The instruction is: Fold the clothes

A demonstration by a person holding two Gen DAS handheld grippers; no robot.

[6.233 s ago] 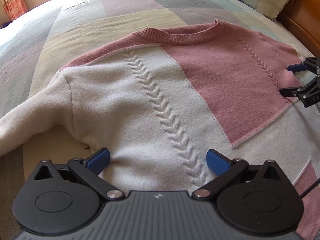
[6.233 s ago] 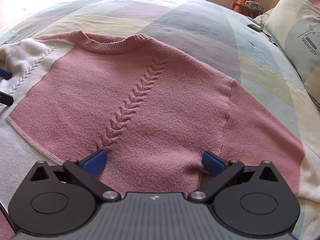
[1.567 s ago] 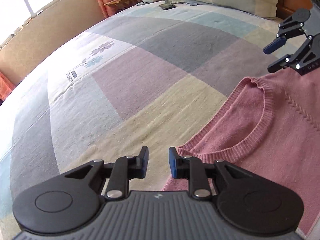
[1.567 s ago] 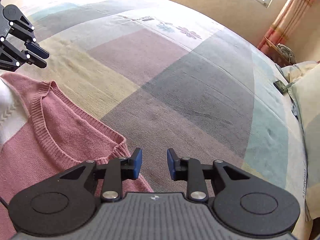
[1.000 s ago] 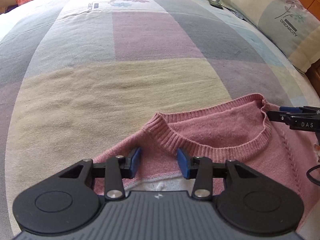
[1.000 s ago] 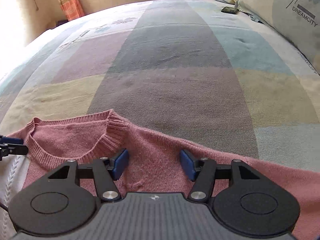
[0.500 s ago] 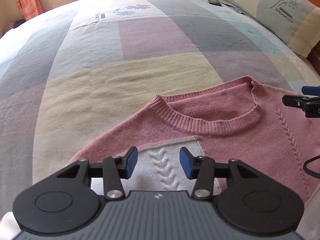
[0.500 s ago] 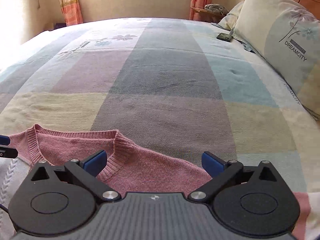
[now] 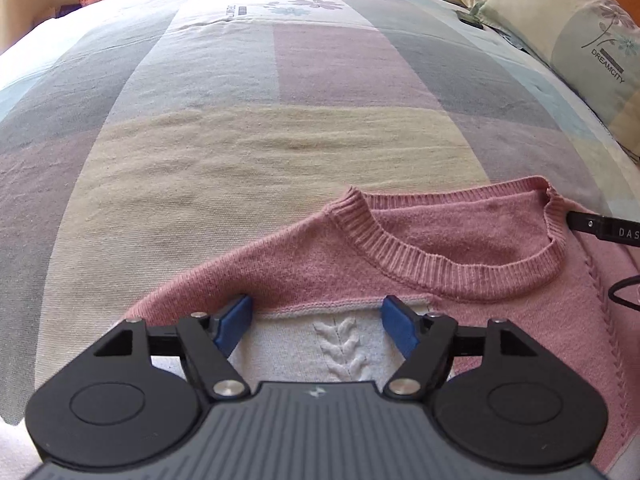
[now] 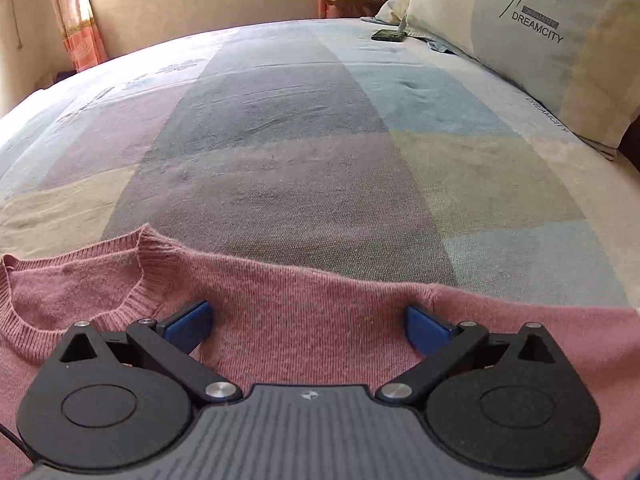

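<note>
Two grippers hang over a sweater (image 9: 460, 248) lying on the bed (image 9: 280, 140): the left gripper (image 9: 316, 322) is opening above its upper edge, gripping nothing, and the right gripper (image 10: 308, 322) is spread wide, released, near the collar (image 10: 136, 300). Judged from this, one fold is laid; further folds remain.

Pink-and-white sweater on a pastel checked bedspread

The sweater (image 9: 304, 264) shows dusty pink with a ribbed pink collar, a white cable-knit panel at 6 o'clock; the bedspread (image 9: 248, 140) runs in cream, grey, mauve and pale blue blocks; the pillow (image 10: 532, 44) at 1 o'clock is cream and pale blue with a flower print; the curtains (image 10: 76, 12) at 11 o'clock are orange.
</note>
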